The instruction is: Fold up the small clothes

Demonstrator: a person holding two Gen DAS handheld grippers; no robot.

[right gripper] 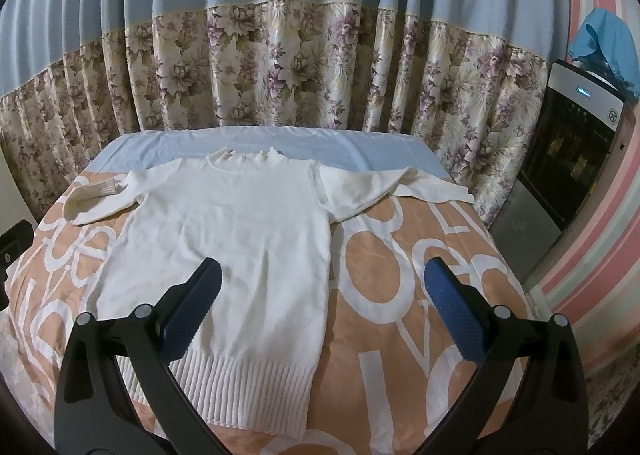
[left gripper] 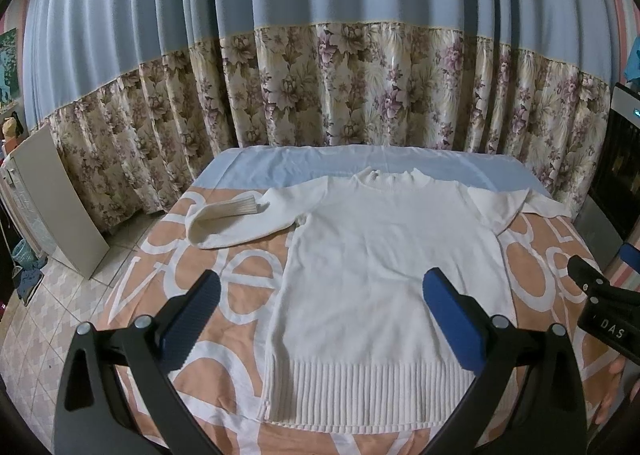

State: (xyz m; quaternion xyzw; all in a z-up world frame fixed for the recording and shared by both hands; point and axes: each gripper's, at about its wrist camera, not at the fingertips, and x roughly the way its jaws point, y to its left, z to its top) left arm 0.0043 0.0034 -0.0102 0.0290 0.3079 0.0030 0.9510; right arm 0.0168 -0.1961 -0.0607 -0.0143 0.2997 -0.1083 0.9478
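**Sweater laid flat, both claws wide and waiting**

I have the white sweater (left gripper: 372,275) spread face-up on the bed (left gripper: 552,267), collar at 12 o'clock and ribbed hem at 6, nearest me. I judge it was laid that way so the sleeves can be folded in first. The left sleeve (left gripper: 236,221) is already doubled back on itself at about 10 o'clock, its ribbed cuff pointing toward the body; the right sleeve (right gripper: 396,185) stretches out toward 2 o'clock, flat on the peach lettered cover.

My left claw (left gripper: 320,319) hangs wide open above the lower body of the sweater, holding nothing. My right claw (right gripper: 322,315) is equally wide and empty, straddling the sweater's right side edge. Neither touches the cloth, as far as I can tell.

Nothing lies on the garment. The floral curtain (left gripper: 360,95) hangs close behind the head of the bed, a dark appliance (right gripper: 576,143) stands at 2 o'clock, and a pale panel (left gripper: 60,207) leans at 9 o'clock by the floor. All sit clear of my reach. The right sleeve looks like my next target.
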